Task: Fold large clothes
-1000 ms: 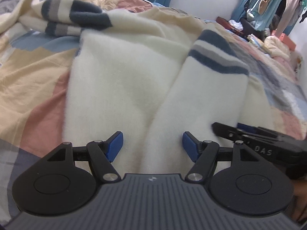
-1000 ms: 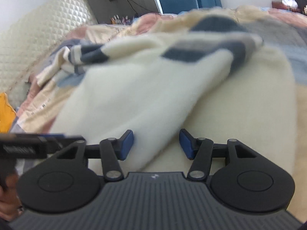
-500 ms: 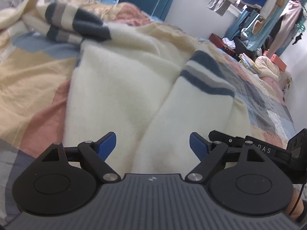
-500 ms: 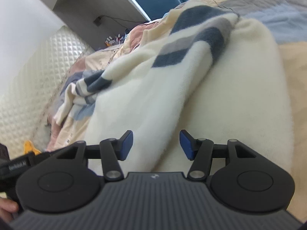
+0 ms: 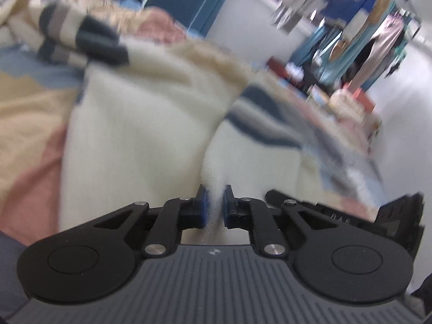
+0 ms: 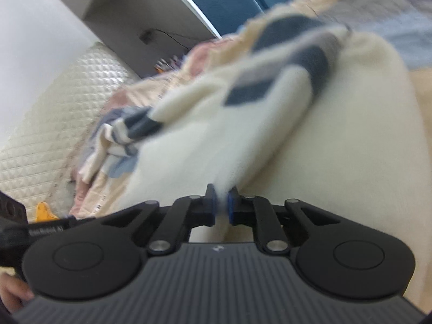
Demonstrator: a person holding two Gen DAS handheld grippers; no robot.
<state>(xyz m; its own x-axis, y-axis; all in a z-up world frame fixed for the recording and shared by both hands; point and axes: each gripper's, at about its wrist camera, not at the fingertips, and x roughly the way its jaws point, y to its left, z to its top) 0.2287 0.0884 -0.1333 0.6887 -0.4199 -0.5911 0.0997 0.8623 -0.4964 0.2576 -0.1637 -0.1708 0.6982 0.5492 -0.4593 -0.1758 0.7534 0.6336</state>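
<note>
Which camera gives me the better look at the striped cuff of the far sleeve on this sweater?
The left wrist view: the far sleeve's striped cuff lies unobstructed, its dark and grey bands readable despite blur. In the right wrist view the same cuff is bunched, small and blurrier, beside the cream sweater.

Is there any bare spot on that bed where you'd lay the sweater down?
Left of the cream sweater, the patchwork bedspread lies bare out to the picture's edge. Beyond the sweater it is crowded: a bunched striped sleeve at the far left, and piled clothes past the bed's far right side.
</note>
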